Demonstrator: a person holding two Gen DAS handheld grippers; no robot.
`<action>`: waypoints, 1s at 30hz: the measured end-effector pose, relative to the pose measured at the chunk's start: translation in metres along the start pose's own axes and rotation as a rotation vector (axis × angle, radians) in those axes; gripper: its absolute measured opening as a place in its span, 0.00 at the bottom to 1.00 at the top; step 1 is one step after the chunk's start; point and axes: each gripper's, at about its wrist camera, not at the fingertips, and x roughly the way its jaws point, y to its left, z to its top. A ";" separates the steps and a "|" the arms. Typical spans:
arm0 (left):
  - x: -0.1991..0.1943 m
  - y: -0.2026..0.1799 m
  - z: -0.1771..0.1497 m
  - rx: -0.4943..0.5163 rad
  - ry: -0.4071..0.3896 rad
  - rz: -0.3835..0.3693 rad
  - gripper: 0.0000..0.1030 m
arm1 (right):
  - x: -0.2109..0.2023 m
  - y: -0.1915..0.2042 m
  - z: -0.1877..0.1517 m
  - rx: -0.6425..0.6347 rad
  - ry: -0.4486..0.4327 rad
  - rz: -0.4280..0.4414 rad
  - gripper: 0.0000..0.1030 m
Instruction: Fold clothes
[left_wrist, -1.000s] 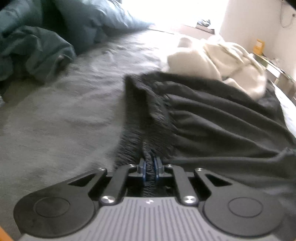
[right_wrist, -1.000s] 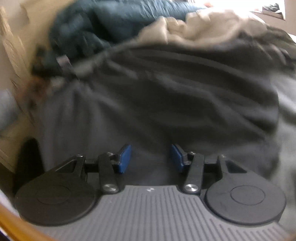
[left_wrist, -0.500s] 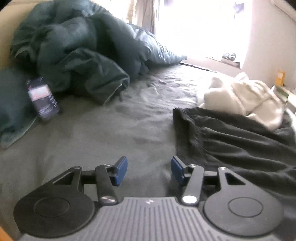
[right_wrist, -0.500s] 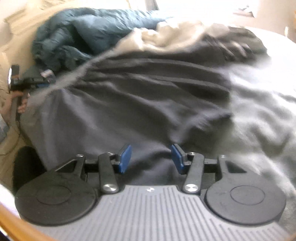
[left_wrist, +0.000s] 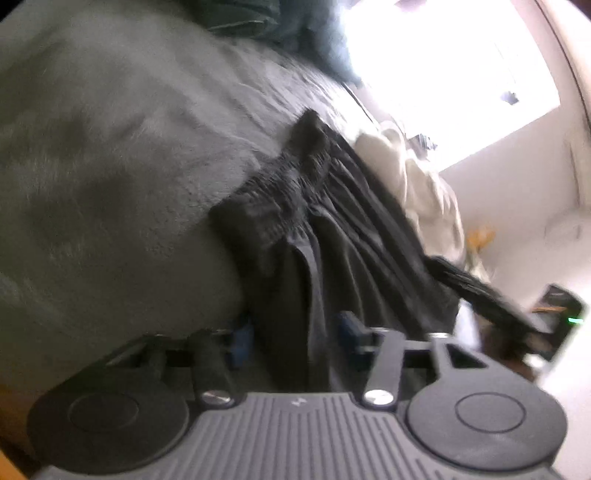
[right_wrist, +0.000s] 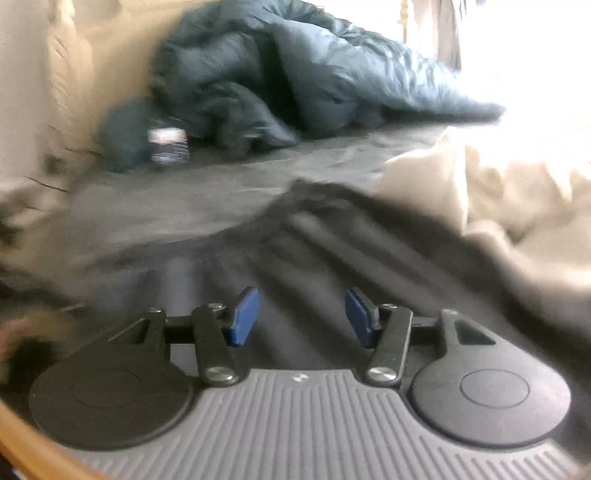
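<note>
A dark grey garment with an elastic ruched waistband (left_wrist: 280, 192) lies on the grey bed sheet (left_wrist: 110, 166). In the left wrist view, which is tilted, my left gripper (left_wrist: 295, 332) is open with a fold of the garment (left_wrist: 291, 302) lying between its blue pads. In the right wrist view my right gripper (right_wrist: 302, 317) is open and empty, low over the same dark garment (right_wrist: 332, 251), which spreads in front of it.
A cream garment (right_wrist: 498, 184) is heaped beyond the dark one, also in the left wrist view (left_wrist: 417, 177). A teal duvet (right_wrist: 295, 74) is bunched at the bed's far side, with a small bottle (right_wrist: 168, 144) beside it. A bright window (left_wrist: 443, 66) is behind.
My left gripper let go of the waistband a second ago, opened, then tilted and moved back over the garment's edge. My right gripper stayed open and swung left across the garment.
</note>
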 end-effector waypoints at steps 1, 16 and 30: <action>0.001 0.004 0.000 -0.021 0.006 0.014 0.02 | 0.020 -0.006 0.005 -0.013 0.025 -0.035 0.50; -0.043 0.055 -0.020 -0.153 0.033 -0.027 0.24 | 0.098 -0.041 -0.005 -0.015 0.095 -0.143 0.55; -0.037 0.034 0.021 -0.029 -0.105 0.019 0.08 | 0.154 -0.023 0.056 0.101 0.090 0.081 0.56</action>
